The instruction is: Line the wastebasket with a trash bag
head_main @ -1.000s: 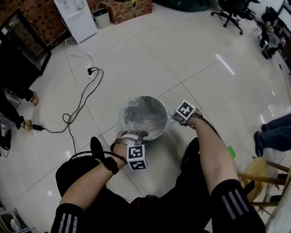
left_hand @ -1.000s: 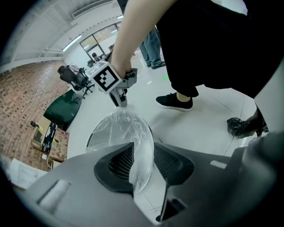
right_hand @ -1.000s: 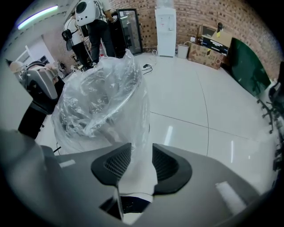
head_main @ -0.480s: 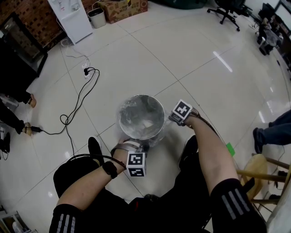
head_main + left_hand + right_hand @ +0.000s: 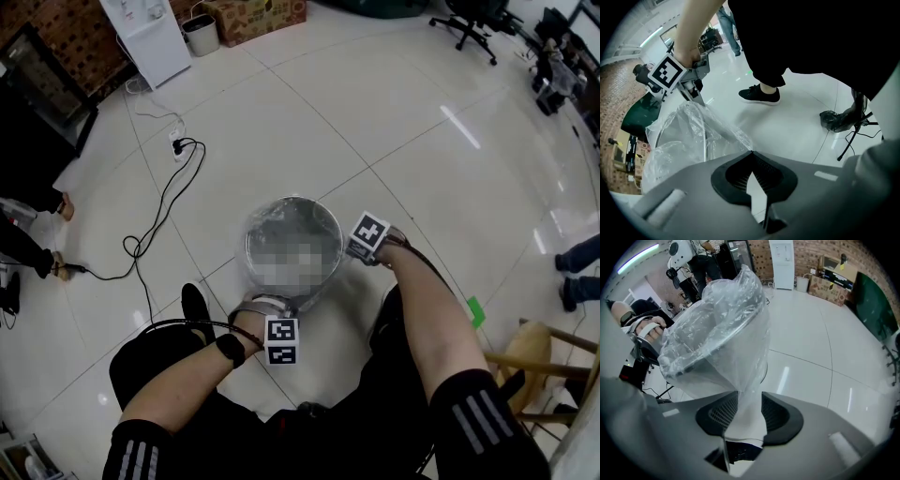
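I have the round shiny metal wastebasket (image 5: 249, 251) standing upright on the glossy white tiled floor (image 5: 403, 141), right in front of my knees. The clear plastic trash bag (image 5: 717, 329) is already down inside it, and its mouth is folded out over the rim, with crinkled film hanging over the outside wall.

My left hand-held gripper (image 5: 751, 152) is at the near edge of the wastebasket, pointing steeply down, just outside the rim. Its jaws are fully together. A taut fold of the bag runs straight into the closed tips, so I read the film as pinched between them.

My right hand-held gripper (image 5: 744, 398) is at the right edge of the wastebasket, across from the left one and also aimed steeply down. Its jaws stand partly apart, clamped on a gathered band of bag film that fills the gap between the pads. From there the film spreads up and outward over the rim. The basket body sits just beyond the jaws, not between them.

In the left gripper view, the right hand-held gripper touches the top of the bunched film at the far side of the rim.

A black cable (image 5: 171, 211) trails across the floor to the left, well apart from the wastebasket.
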Action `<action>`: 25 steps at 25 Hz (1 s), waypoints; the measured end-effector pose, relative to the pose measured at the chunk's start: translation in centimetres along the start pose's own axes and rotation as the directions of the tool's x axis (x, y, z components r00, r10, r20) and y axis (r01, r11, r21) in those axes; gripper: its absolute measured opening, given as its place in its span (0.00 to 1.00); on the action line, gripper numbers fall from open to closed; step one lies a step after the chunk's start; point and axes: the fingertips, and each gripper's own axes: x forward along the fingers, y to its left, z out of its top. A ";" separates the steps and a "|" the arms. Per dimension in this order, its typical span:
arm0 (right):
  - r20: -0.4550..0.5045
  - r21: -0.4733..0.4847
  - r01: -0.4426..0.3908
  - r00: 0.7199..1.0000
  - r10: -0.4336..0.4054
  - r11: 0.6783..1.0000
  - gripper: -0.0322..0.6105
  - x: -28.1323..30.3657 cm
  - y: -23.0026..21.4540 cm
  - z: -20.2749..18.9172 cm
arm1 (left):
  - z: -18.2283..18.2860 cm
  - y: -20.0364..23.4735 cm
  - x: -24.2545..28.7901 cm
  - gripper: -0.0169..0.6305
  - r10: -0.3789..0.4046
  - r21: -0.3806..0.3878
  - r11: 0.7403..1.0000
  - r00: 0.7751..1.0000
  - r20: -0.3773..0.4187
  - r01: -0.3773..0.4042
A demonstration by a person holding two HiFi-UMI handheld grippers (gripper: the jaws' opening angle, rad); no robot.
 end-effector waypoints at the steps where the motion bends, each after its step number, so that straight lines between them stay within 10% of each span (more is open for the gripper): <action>1: 0.002 -0.005 -0.005 1.000 0.005 1.000 0.31 0.1 0.1 0.1 | -0.3 -0.1 0.3 0.03 -0.006 -0.004 1.000 1.000 -0.008 0.006; 18: 0.106 0.050 -0.090 0.991 0.084 0.995 0.45 -4.3 -0.4 -2.6 | -1.9 0.0 1.4 0.20 -0.061 -0.067 0.996 0.998 -0.013 0.060; 25: 0.222 0.158 0.050 0.972 -0.084 0.986 0.45 -4.7 -3.0 -0.3 | -2.9 -0.3 1.6 0.20 -0.080 -0.080 0.994 0.996 -0.041 0.077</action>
